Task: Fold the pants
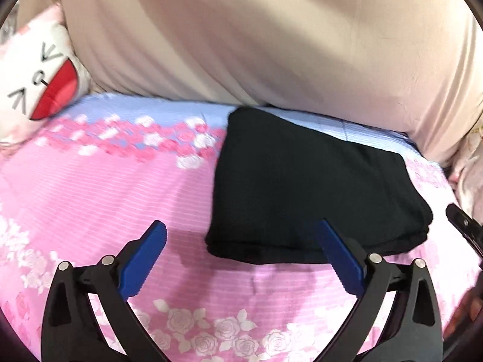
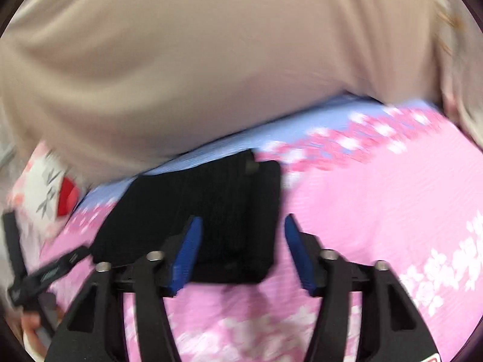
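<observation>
Black soft knit pants, folded flat on pink floral bedsheet; limp, light, take near edge. Left gripper and right gripper spread wide, empty.

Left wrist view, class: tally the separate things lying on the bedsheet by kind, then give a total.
Folded black pants: 1
Cat-face pillow: 1
Beige quilt: 1
Total: 3

Left hand-held gripper: black curved plastic arms, ribbed blue fingers, silver round pivot pins. Right hand-held gripper: same black frame, blue fingers, silver pins, red-white mark at lower right frame edge.
</observation>
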A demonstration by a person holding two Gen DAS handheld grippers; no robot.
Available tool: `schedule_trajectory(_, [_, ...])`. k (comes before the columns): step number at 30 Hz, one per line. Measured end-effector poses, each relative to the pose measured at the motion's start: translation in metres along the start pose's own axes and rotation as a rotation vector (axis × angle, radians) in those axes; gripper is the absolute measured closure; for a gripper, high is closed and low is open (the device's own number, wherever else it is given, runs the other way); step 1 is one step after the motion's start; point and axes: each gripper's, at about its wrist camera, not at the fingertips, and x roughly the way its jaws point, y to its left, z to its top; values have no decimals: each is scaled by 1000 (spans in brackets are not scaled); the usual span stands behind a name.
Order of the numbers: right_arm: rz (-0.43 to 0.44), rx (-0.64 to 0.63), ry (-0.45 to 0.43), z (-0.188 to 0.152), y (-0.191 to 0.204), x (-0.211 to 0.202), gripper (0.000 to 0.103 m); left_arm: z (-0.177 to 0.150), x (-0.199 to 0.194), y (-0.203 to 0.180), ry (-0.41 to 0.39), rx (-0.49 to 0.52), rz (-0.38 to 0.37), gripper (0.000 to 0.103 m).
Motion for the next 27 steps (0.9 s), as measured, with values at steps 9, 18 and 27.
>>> schedule_trajectory(9, [52, 29, 254, -8, -16, 77, 103, -12, 9, 2, 39, 10, 11, 5])
schedule_trajectory(18, [-105, -87, 21, -38, 36, 15, 48, -22, 2, -14, -17, 102, 84, 5])
schedule_trajectory(27, [-257, -258, -103, -53, 72, -5, 16, -27, -13, -26, -93, 148, 84, 5])
